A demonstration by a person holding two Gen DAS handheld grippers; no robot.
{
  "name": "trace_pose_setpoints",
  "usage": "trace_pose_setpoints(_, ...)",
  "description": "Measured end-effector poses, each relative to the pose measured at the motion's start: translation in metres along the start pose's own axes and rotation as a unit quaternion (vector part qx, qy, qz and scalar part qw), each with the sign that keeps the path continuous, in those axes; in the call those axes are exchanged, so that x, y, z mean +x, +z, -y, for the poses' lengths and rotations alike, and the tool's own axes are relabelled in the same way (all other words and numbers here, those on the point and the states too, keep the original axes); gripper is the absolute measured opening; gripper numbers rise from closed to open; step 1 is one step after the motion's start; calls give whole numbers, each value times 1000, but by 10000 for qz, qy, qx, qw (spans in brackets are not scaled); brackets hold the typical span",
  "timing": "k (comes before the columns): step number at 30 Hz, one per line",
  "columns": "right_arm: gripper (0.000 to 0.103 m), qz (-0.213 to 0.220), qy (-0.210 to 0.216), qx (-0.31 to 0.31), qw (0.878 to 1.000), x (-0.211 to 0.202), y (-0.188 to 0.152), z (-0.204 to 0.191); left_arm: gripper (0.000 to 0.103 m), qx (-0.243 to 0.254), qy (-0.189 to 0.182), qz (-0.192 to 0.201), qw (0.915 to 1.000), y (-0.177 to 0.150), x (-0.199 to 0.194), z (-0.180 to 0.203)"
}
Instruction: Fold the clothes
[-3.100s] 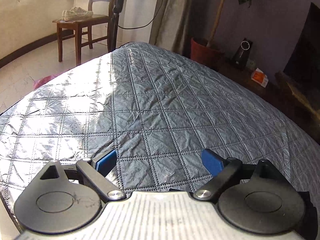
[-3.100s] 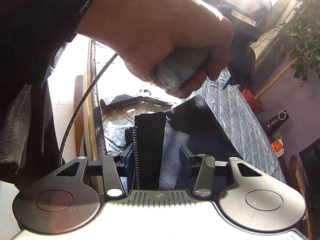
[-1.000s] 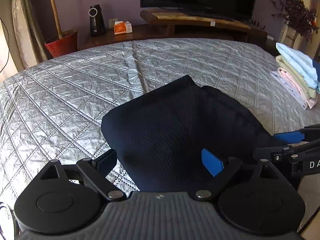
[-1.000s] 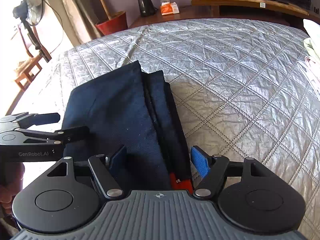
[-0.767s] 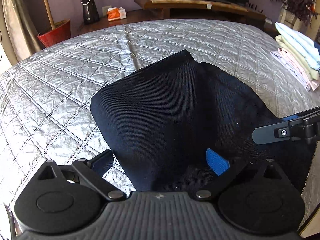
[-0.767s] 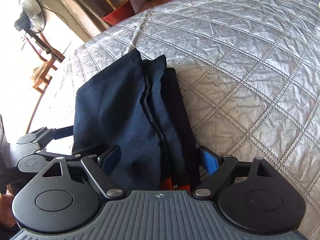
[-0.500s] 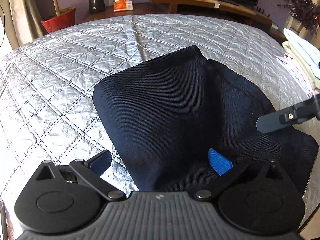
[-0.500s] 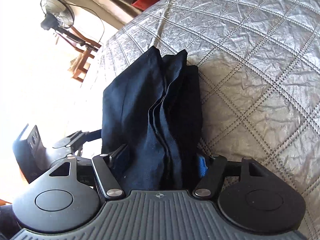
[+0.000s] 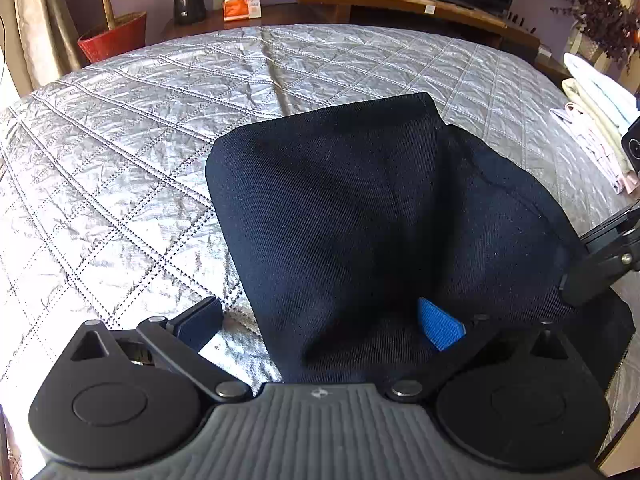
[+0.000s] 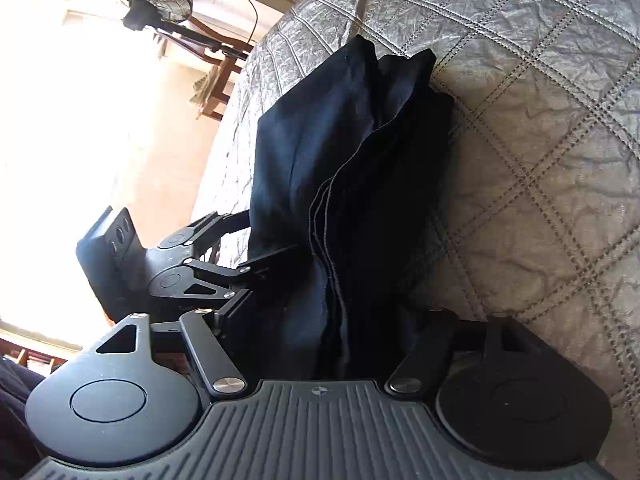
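The folded dark navy twill garment (image 9: 360, 216) lies mid-frame on the silver quilted bed cover (image 9: 120, 160). The left hand-held gripper (image 9: 320, 320) gapes wide over its near edge; the right hand-held gripper (image 10: 340, 320) is opening around the stacked layers. Soft, limp, fairly heavy cloth: best pinched at the layered hem edge.

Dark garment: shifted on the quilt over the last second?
Cannot tell. In the left wrist view the dark garment looks larger against the silver quilt, but the camera itself moved; its outline looks much alike.
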State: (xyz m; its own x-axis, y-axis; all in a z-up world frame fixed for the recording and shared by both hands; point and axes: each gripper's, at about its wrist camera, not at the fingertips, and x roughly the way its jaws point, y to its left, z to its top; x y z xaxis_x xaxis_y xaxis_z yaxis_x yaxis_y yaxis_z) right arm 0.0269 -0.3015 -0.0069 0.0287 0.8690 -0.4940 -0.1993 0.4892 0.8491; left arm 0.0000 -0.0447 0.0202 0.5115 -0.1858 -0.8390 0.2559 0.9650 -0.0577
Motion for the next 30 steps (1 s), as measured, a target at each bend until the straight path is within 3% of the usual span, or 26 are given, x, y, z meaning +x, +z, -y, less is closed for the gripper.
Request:
trace_pose_setpoints(4,81,-181,390,41,9991,14,-3,-3,103,49,25,-3,10000,0,1,1)
trace_pose_setpoints(6,71,-285,216,-217,9991,18,-9,-9,103,74,38,-4,10000,1,1,2)
trace_pose_setpoints(9,52,-192,29,-56,9998,17,-12,-8,103,111,57,-6,9999,1,2,3)
trace_pose_setpoints(10,38,-150,-56,63,9999,17,-11,-8,103,119,62,-7,9999,1,2,3)
trace_pose_setpoints(11,31,-107,-141,182,9997,18,-11,-7,103,116,64,-7,9999,1,2,3)
trace_pose_setpoints(18,32,261,-786,230,9963,20,-26,-34,103,62,89,-15,9999,2,2,4)
trace_pose_setpoints(21,21,479,-946,411,9935,19,-37,-37,103,35,84,9,10000,2,2,4)
trace_pose_setpoints(27,14,1261,-156,1287,9835,9,-70,-26,95,-287,-8,319,9991,-5,-21,-6)
trace_pose_setpoints(30,13,1518,6,1406,9784,4,-86,-35,90,-211,308,501,9980,-8,-41,-5)
